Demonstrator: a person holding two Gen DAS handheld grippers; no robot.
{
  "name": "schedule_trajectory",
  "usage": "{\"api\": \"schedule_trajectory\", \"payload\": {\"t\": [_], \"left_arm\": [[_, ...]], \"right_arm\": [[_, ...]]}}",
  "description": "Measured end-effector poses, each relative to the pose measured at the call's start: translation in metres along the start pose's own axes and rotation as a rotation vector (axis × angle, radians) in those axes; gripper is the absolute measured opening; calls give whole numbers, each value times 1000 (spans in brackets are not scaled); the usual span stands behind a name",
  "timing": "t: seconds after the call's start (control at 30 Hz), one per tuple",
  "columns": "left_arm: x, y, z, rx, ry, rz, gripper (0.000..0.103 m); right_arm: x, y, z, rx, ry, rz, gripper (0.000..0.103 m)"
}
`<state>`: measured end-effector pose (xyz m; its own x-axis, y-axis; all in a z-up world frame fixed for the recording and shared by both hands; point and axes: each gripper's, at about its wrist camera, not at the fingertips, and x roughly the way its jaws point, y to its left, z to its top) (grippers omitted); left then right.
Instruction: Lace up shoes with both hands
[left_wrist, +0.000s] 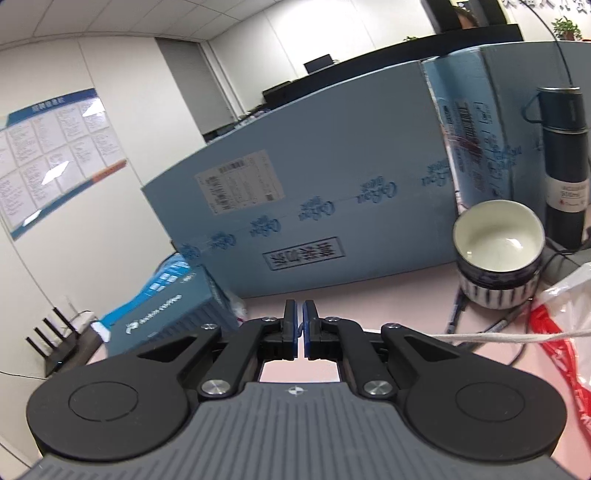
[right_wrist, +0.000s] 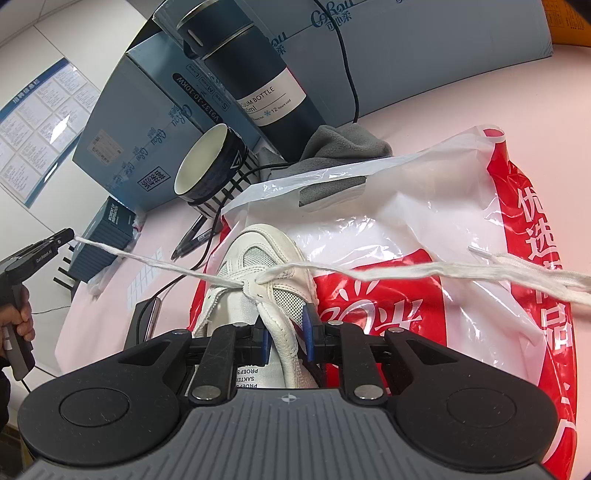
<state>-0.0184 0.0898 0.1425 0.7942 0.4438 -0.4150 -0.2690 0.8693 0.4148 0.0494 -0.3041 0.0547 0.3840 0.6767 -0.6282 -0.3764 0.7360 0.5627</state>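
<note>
White shoe sits toe-away on a red-and-white plastic bag on the pink worktop. Laces knotted once over the tongue; left lace runs taut out to the left claw, right lace lies loose across the bag.

Right claw is pinching the shoe's tongue, pads on both sides. Left claw pressed together on the left lace end; in its own view the lace trails off to the right behind the arm linkage.

Open room: bare worktop to the left of the shoe and far right beyond the bag. Far side is walled off by blue cartons.

Clutter behind the toe: striped bowls, stacked, top one empty; dark vacuum bottle; grey cloth; pens and a black cable just beside the bowls. Small blue box at the left edge, near the lace line.
</note>
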Motion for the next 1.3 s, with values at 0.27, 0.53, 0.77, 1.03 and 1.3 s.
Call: {"api": "schedule_trajectory", "payload": {"t": [0.27,0.53,0.77,1.03,1.3], "left_arm": [[0,18,-1,-9,10,31,3],[1,25,-2,-23,9,73,3],[0,38,-4,-22,15,105,3],[-1,44,-7,-24,19,122,3],[-1,47,-8,-19,27,143,3]], "right_arm": [[0,-2,0,0,0,2,15],[0,-2,0,0,0,1,15],[0,-2,0,-1,0,1,15],[0,0,0,-1,1,1,15],[0,0,0,-1,1,2,15]]}}
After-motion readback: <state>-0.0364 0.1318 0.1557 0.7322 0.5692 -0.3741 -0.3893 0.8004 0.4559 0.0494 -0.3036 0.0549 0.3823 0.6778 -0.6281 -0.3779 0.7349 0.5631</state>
